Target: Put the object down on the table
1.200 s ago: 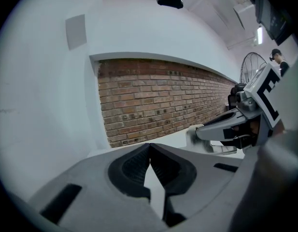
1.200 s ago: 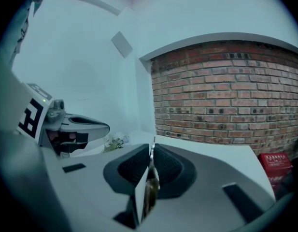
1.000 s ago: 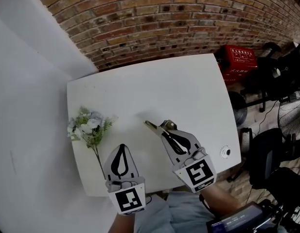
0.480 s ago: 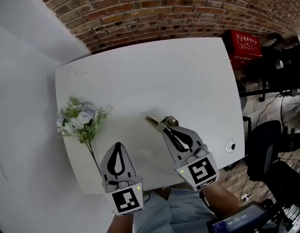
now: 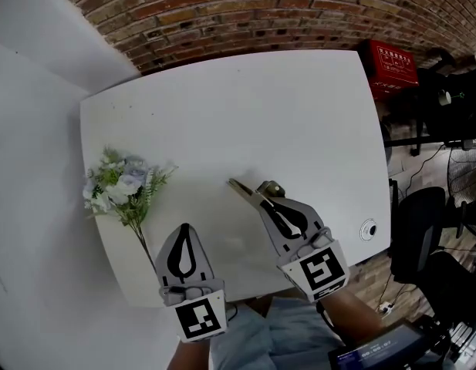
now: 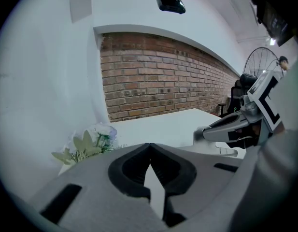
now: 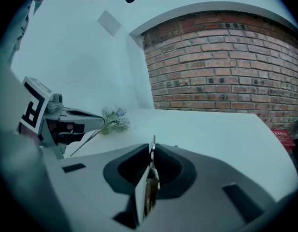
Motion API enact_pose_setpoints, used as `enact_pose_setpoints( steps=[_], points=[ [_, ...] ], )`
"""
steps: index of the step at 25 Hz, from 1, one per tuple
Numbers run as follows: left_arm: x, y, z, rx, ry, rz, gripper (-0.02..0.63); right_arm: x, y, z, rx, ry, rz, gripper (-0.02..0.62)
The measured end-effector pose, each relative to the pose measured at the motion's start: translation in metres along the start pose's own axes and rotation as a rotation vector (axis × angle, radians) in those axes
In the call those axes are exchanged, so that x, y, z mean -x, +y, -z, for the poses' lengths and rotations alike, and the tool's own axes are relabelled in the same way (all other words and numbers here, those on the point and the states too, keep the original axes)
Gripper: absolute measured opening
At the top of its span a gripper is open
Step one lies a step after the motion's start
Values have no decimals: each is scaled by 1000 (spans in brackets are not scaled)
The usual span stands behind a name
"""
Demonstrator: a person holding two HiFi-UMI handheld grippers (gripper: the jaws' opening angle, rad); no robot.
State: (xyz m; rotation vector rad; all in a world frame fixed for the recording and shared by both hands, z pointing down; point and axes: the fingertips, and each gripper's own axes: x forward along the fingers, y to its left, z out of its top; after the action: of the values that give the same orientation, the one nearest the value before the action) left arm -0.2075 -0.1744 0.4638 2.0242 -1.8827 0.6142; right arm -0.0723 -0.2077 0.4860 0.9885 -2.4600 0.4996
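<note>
Put-down step: right gripper [image 5: 261,199] clamps thin metal tool [image 5: 241,190], lower centre, close over table [image 5: 299,114]. Left gripper [image 5: 183,230] closed, empty. Next, likely: lower, release.

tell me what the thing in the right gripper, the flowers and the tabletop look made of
The tool in the right gripper: likely metal, dull brass-toned; thin, flat edge with a slight sheen. The flowers: probably artificial, fabric or plastic; pale blooms, stiff uniform leaves, wiry stem. The table: smooth matte white, laminate or painted board; can't tell which.
</note>
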Motion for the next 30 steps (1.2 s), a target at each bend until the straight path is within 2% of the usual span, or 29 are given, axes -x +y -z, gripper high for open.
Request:
enact_pose_setpoints(
  steps=[11, 30],
  points=[
    [-5, -2, 14, 9, 45, 15, 9, -10, 0, 11, -15, 27, -7, 38],
    [-15, 0, 20, 5, 59, 32, 9, -17, -8, 18, -11, 30, 30, 54]
  ],
)
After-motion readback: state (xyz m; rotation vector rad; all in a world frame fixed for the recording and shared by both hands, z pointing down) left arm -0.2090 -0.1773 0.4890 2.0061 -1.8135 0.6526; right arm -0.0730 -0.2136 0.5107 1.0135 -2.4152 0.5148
